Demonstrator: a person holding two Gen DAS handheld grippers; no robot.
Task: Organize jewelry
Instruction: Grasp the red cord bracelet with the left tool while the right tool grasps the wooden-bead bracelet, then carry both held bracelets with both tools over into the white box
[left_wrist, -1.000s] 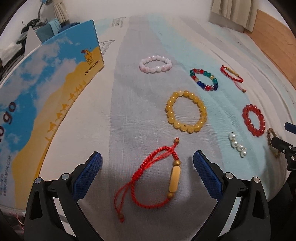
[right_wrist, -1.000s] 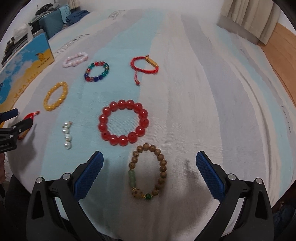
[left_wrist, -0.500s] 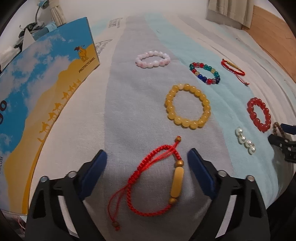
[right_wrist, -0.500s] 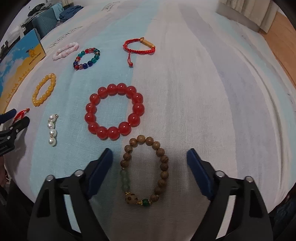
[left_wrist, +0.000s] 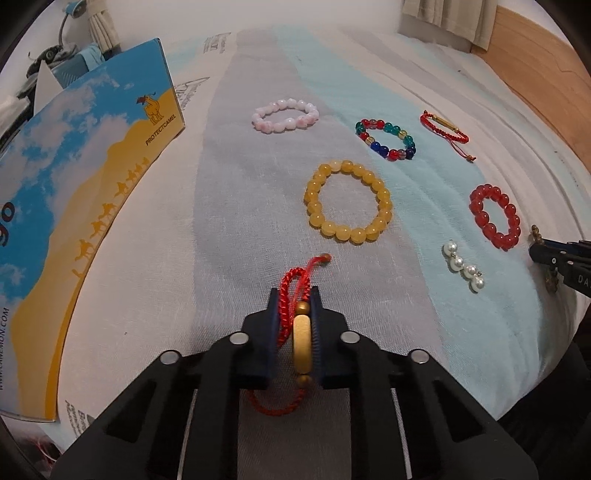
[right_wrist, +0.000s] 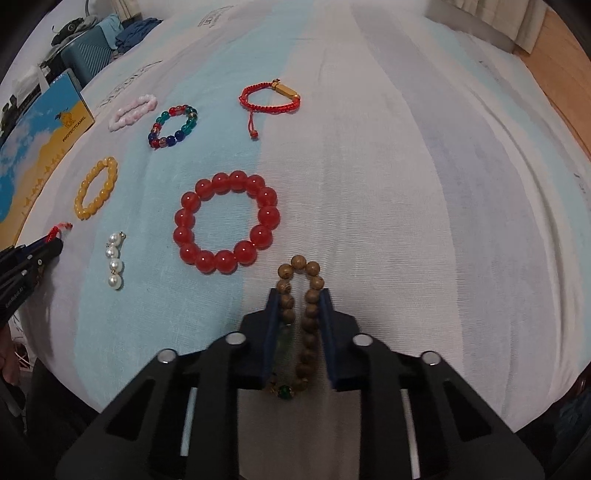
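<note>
Striped bedsheet (right_wrist: 406, 184) under bracelets, camel box (left_wrist: 74, 184) left, wooden floor (left_wrist: 535, 55) beyond

Bare cloth (right_wrist: 424, 206) lies open right of the red beads (right_wrist: 226, 226); leftward, the bracelets crowd together and the box (left_wrist: 74, 192) walls that edge.

The blue-and-yellow box (left_wrist: 85, 177) reads "PROTECTCAMEL".
</note>
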